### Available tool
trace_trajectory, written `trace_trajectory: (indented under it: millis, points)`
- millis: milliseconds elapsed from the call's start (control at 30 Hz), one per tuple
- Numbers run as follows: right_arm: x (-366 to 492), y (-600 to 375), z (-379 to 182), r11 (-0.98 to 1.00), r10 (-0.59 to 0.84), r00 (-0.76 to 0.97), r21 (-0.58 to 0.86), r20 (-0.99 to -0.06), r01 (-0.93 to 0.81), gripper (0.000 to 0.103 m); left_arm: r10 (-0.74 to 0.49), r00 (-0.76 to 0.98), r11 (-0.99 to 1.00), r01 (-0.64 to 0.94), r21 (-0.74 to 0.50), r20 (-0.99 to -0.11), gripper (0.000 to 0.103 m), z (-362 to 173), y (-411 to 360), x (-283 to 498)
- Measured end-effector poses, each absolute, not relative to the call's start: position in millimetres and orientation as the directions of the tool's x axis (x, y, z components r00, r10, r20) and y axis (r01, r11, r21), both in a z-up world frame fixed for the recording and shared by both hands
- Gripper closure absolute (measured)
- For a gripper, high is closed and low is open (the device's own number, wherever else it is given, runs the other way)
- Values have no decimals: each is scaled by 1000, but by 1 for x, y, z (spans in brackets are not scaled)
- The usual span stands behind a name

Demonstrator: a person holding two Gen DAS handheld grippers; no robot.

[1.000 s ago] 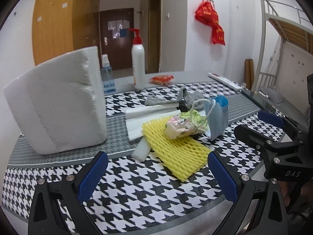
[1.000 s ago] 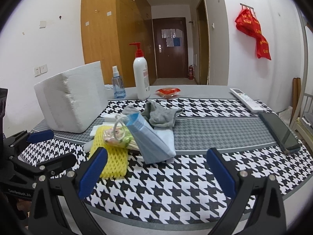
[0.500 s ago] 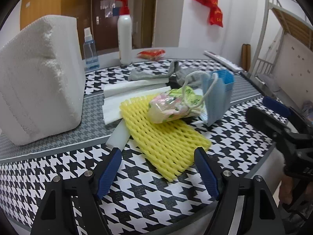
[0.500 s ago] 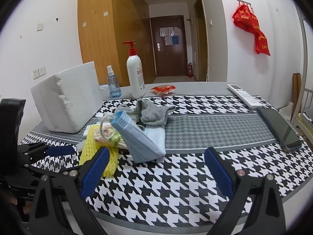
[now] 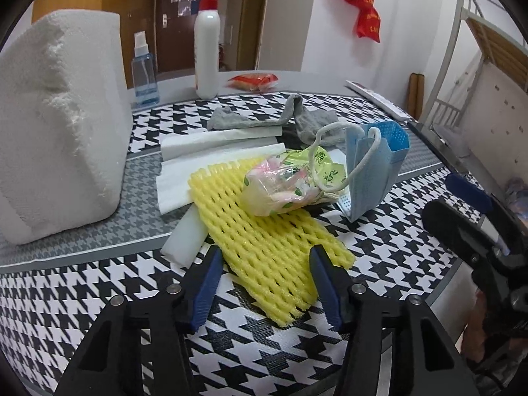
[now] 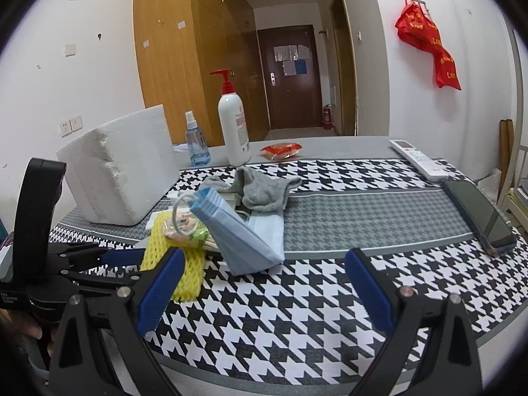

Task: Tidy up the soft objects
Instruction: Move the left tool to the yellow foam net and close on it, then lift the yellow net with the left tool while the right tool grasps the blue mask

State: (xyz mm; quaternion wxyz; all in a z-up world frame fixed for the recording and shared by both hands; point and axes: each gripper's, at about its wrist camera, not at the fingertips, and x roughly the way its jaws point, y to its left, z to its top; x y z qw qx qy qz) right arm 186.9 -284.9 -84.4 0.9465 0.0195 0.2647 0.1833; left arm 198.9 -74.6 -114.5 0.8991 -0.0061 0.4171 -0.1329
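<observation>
A pile of soft things lies mid-table: a yellow foam net (image 5: 264,224) (image 6: 165,250), a green tissue pack (image 5: 290,181) (image 6: 184,227) on it, a blue face mask stack (image 5: 373,168) (image 6: 244,234), a grey sock (image 5: 290,115) (image 6: 260,188), white folded tissues (image 5: 211,158) and a white foam strip (image 5: 184,234). My left gripper (image 5: 264,277) is partly closed, its fingers on either side of the net's near end, with a gap still showing. My right gripper (image 6: 264,293) is wide open and empty in front of the mask.
A big white foam block (image 5: 56,105) (image 6: 122,161) stands at the left. A spray bottle (image 6: 196,145), a pump bottle (image 6: 232,125) and a red packet (image 6: 280,150) stand at the back. A remote (image 6: 419,160) and a phone (image 6: 478,217) lie at the right.
My left gripper has moved forward and down to the yellow net and its fingers have narrowed around the net's end. The right gripper has barely moved.
</observation>
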Motion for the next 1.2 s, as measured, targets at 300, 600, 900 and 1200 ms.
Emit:
trace_trajectory:
  millis: [300,600,900,1200]
  points:
    - [193,-278,-85,927,367,773,130,-517,-352,4,-263,626,957,268,-114,-734,87,-113,-78,198]
    - [202,-267,-82,920,376,755,121,-538,-372,13,-269,653,958,260,-125,-708,91,-106,-63,191]
    - [208,-261,-87,916,372,732,100,-571,-388,35,-271,671,957,268,-115,-691,92,-102,-57,180]
    - [214,-257,-96,916,367,691,112,-623,-385,77,-272,682,956,269,-113,-678,92,-99,-53,174]
